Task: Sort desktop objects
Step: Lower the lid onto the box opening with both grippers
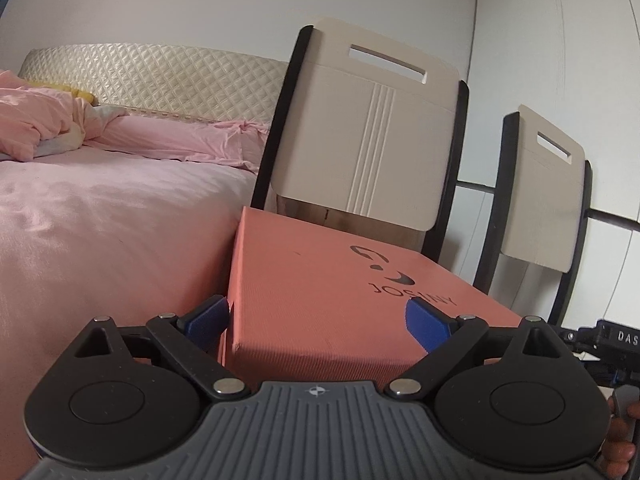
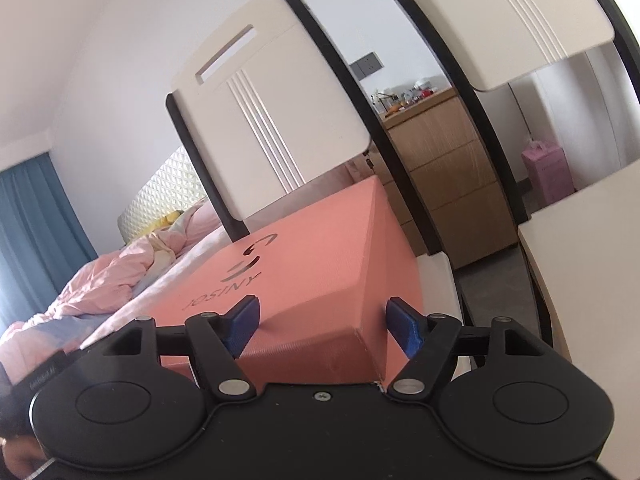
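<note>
A salmon-pink JOSINY shoebox (image 1: 320, 292) fills the middle of the left wrist view, its near left corner between my blue fingers. My left gripper (image 1: 318, 320) is shut on that corner. The box also shows in the right wrist view (image 2: 320, 264), its near right corner between the blue fingers of my right gripper (image 2: 324, 322), which is shut on it. The box is held tilted, off any surface that I can see. The box's underside is hidden.
A bed with pink sheets (image 1: 100, 208) lies to the left. Two cream chair backs with black frames (image 1: 368, 136) (image 1: 544, 200) stand just behind the box. A wooden dresser (image 2: 440, 184) and a white table edge (image 2: 580, 264) are on the right.
</note>
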